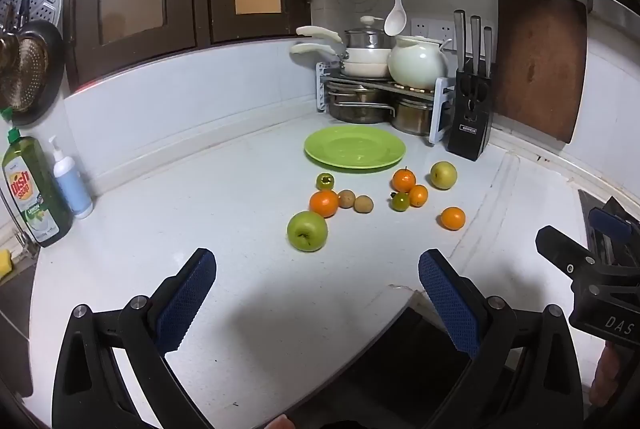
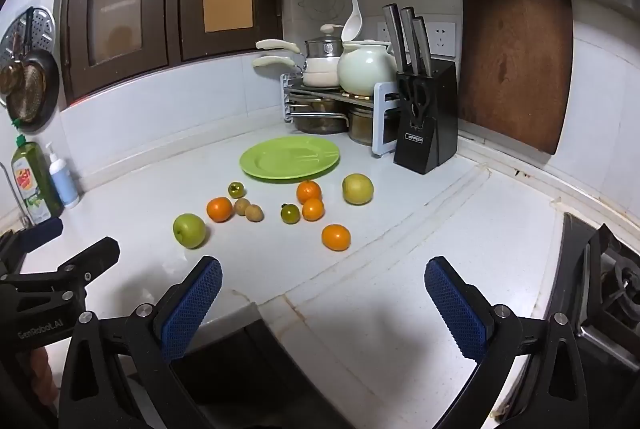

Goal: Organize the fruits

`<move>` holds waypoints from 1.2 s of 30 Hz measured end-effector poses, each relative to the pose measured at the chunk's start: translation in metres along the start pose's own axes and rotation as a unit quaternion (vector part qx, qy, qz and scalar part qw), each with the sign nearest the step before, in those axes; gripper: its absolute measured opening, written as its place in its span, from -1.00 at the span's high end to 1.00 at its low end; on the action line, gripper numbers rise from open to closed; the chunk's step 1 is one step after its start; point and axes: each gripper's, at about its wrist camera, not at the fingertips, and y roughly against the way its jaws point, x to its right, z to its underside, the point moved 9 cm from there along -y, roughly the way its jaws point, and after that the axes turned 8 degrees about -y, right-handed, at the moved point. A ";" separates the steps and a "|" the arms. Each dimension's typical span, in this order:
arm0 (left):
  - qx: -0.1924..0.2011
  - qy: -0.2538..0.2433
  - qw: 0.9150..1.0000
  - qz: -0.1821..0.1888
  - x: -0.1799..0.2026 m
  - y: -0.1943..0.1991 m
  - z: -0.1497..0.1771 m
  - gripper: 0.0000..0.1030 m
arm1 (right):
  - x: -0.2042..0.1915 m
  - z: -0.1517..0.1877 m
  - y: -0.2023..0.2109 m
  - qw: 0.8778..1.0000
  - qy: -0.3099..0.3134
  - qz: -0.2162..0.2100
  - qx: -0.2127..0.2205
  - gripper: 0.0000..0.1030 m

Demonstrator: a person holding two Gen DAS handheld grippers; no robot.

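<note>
An empty green plate (image 1: pixel 354 148) (image 2: pixel 289 159) lies on the white counter near the pot rack. In front of it lie loose fruits: a green apple (image 1: pixel 307 231) (image 2: pixel 189 230), a yellow-green apple (image 1: pixel 443 175) (image 2: pixel 357 189), several oranges such as the nearest one (image 1: pixel 453 218) (image 2: pixel 336 237), two small green tomatoes (image 1: pixel 325 181) (image 1: pixel 399 201) and two brown longans (image 1: pixel 346 198) (image 1: pixel 363 204). My left gripper (image 1: pixel 316 269) is open and empty, short of the green apple. My right gripper (image 2: pixel 322 279) is open and empty, short of the nearest orange.
A pot rack (image 1: pixel 380 97) with pots and a white teapot, a black knife block (image 1: pixel 472 117) and a wooden cutting board (image 1: pixel 540 61) stand at the back. Dish soap (image 1: pixel 34 189) and a pump bottle (image 1: pixel 72 181) stand left. A stove (image 2: pixel 600 289) is at right.
</note>
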 end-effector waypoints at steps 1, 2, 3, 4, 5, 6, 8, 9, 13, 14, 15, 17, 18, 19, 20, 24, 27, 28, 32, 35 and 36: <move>0.000 0.003 1.000 0.000 -0.001 -0.001 0.000 -1.00 | 0.000 0.001 -0.001 1.000 -0.001 -0.001 -0.008 -0.99; 0.011 0.009 1.000 0.004 -0.004 0.003 -0.001 -1.00 | 0.000 0.001 -0.001 1.000 -0.001 -0.001 -0.007 -0.99; 0.012 -0.004 1.000 -0.004 -0.002 0.002 -0.001 -1.00 | 0.000 0.001 -0.001 1.000 -0.001 -0.002 -0.007 -0.99; 0.018 -0.007 1.000 -0.007 0.000 0.004 -0.001 -1.00 | 0.000 0.001 -0.001 1.000 -0.001 -0.002 -0.008 -0.99; 0.006 -0.010 1.000 -0.008 0.000 0.002 -0.003 -1.00 | 0.000 0.001 -0.001 1.000 0.000 -0.003 -0.008 -0.99; 0.006 -0.009 1.000 -0.008 0.001 -0.001 -0.002 -1.00 | 0.001 0.001 -0.001 1.000 0.000 -0.002 -0.009 -0.99; 0.007 -0.007 1.000 -0.008 0.001 -0.003 -0.002 -1.00 | 0.001 0.000 -0.002 1.000 0.001 -0.001 -0.009 -0.99; 0.009 -0.009 1.000 -0.004 -0.001 -0.002 -0.003 -1.00 | 0.001 0.000 -0.001 1.000 0.000 -0.001 -0.008 -0.99; 0.010 -0.009 1.000 0.000 0.001 0.001 -0.004 -1.00 | 0.002 0.000 -0.002 1.000 0.000 -0.001 -0.008 -0.99; 0.010 -0.008 1.000 0.002 0.002 0.002 -0.005 -1.00 | 0.002 0.000 -0.002 1.000 0.000 -0.001 -0.009 -0.99; 0.010 -0.007 1.000 0.002 0.002 0.002 -0.005 -1.00 | 0.001 0.001 -0.002 1.000 0.000 -0.002 -0.010 -0.99; 0.011 -0.007 1.000 -0.002 0.001 0.002 -0.005 -1.00 | 0.001 0.001 -0.002 1.000 0.000 -0.002 -0.009 -0.99; 0.012 -0.006 1.000 -0.004 0.000 0.003 -0.006 -1.00 | 0.001 0.001 -0.002 1.000 0.001 -0.002 -0.009 -0.99; 0.012 -0.004 1.000 -0.005 0.000 0.003 -0.006 -1.00 | 0.001 0.001 -0.003 1.000 0.000 -0.003 -0.009 -0.99; 0.012 -0.004 1.000 -0.005 0.000 0.003 -0.007 -1.00 | 0.001 0.001 -0.002 1.000 0.000 -0.003 -0.009 -0.99; 0.012 -0.005 1.000 -0.006 0.000 0.003 -0.007 -1.00 | 0.003 0.001 -0.002 1.000 -0.001 -0.004 -0.010 -0.99; 0.011 -0.004 1.000 -0.005 -0.001 0.003 -0.007 -1.00 | -0.001 0.002 -0.003 1.000 -0.001 -0.006 -0.011 -0.99; 0.011 -0.003 1.000 -0.004 -0.001 0.004 -0.007 -1.00 | -0.001 0.002 -0.003 1.000 -0.001 -0.007 -0.012 -0.99; 0.011 -0.004 1.000 -0.004 -0.001 0.004 -0.007 -1.00 | -0.004 -0.001 -0.004 1.000 -0.001 -0.009 -0.013 -0.99; 0.013 -0.004 1.000 -0.005 -0.001 0.004 -0.008 -1.00 | -0.003 0.001 -0.004 1.000 -0.002 -0.010 -0.012 -0.99; 0.012 -0.004 1.000 -0.004 -0.001 0.004 -0.008 -1.00 | -0.004 0.001 -0.004 1.000 -0.002 -0.010 -0.012 -0.99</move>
